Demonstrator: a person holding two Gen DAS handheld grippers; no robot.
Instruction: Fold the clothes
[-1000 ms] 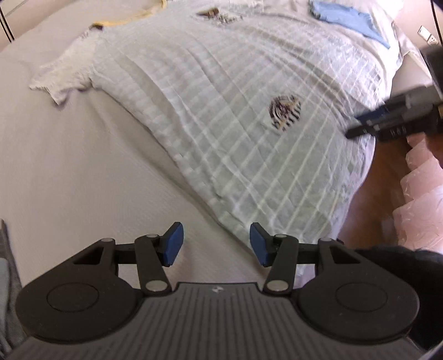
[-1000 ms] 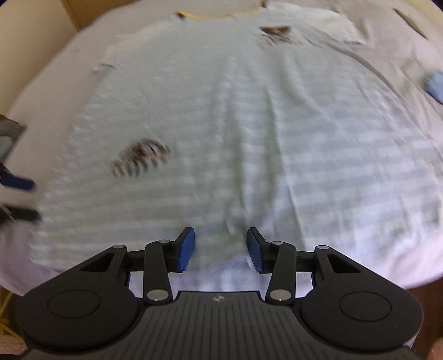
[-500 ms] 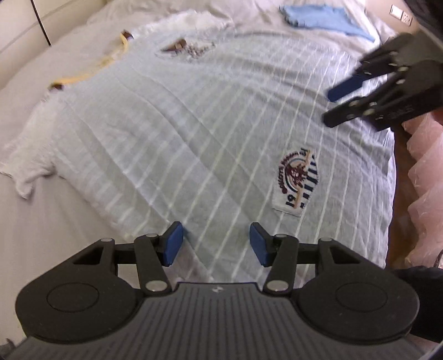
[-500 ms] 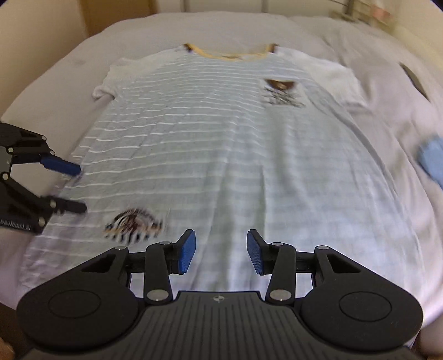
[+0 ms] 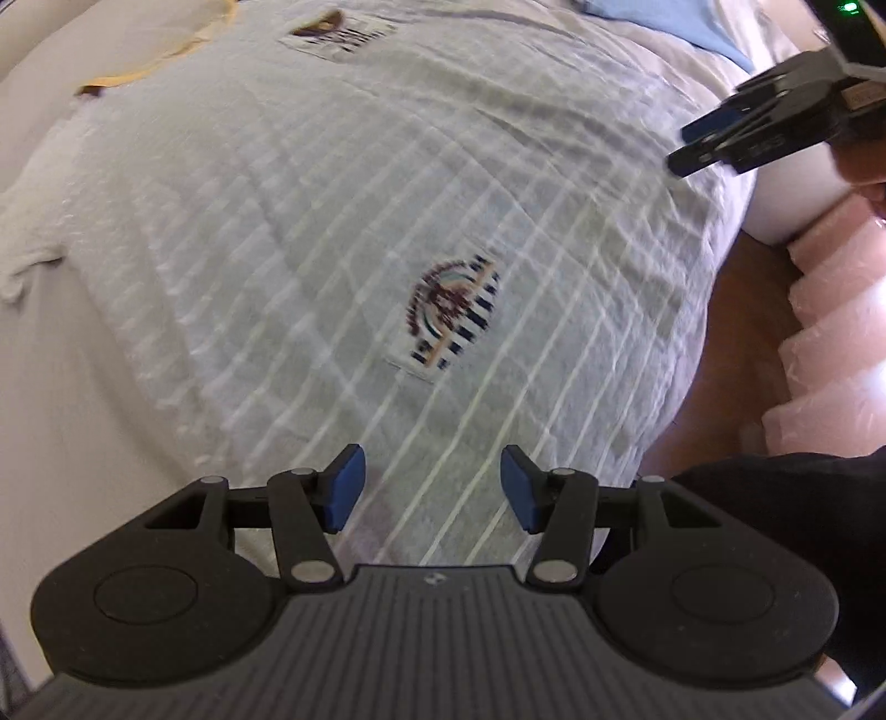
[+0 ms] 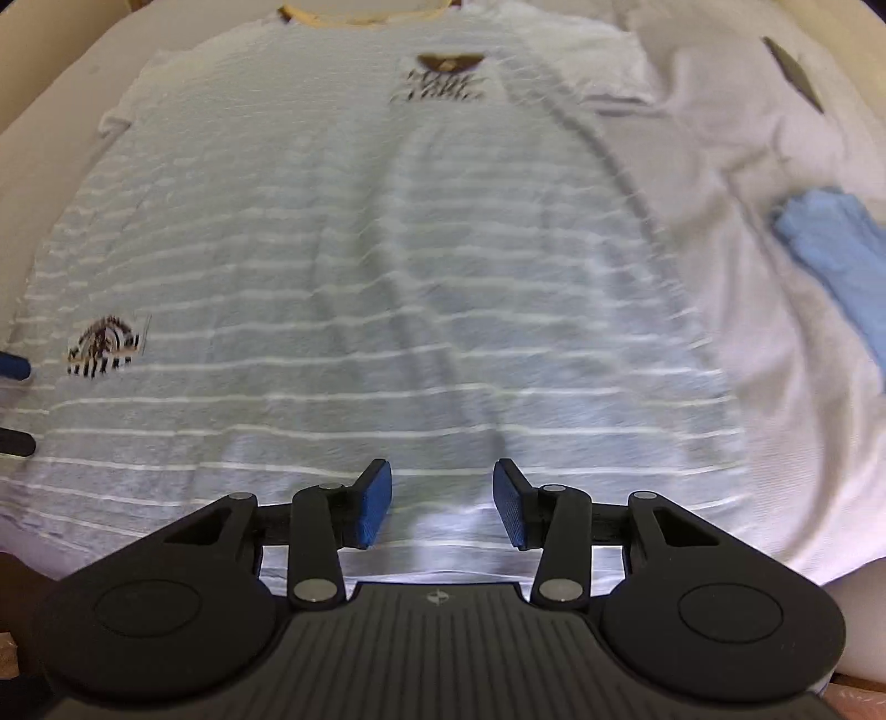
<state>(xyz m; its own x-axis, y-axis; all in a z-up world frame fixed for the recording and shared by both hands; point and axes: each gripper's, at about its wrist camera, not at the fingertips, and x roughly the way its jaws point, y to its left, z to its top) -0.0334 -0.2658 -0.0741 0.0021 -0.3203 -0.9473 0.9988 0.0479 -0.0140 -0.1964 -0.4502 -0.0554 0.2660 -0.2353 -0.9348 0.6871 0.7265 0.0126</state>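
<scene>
Pale grey-blue fabric with thin white stripes covers most of both views: a striped T-shirt point(image 6: 354, 266) lies spread flat, front up, on a bed point(image 6: 736, 111) dressed in an off-white sheet. Its yellow-trimmed collar point(image 6: 360, 16) is at the far end in the right wrist view, and the hem lies nearest the cameras, at the edge of the mattress. A white short sleeve point(image 5: 27, 260) lies out to the side on the sheet. Two printed emblems are noted: a chest emblem point(image 6: 443, 77) below the collar, and a lower emblem point(image 5: 451, 315) near the hem on the shirt's left-hand part as seen from the right wrist. Both are blurred and no lettering can be read.

Left gripper point(image 5: 432, 493): jaws apart, nothing between the blue pads, poised over the hem region close to the shirt's side edge. Contact with the cloth cannot be confirmed.

Right gripper point(image 6: 442, 507): jaws apart, empty, positioned above the hem near the middle of the shirt. It also appears at the upper right of the left wrist view.

A light blue cloth point(image 6: 836, 260) lies on the sheet beside the shirt, apart from it. A pink pleated material point(image 5: 830, 332) shows beyond the mattress edge, over a wooden floor point(image 5: 736, 332).
</scene>
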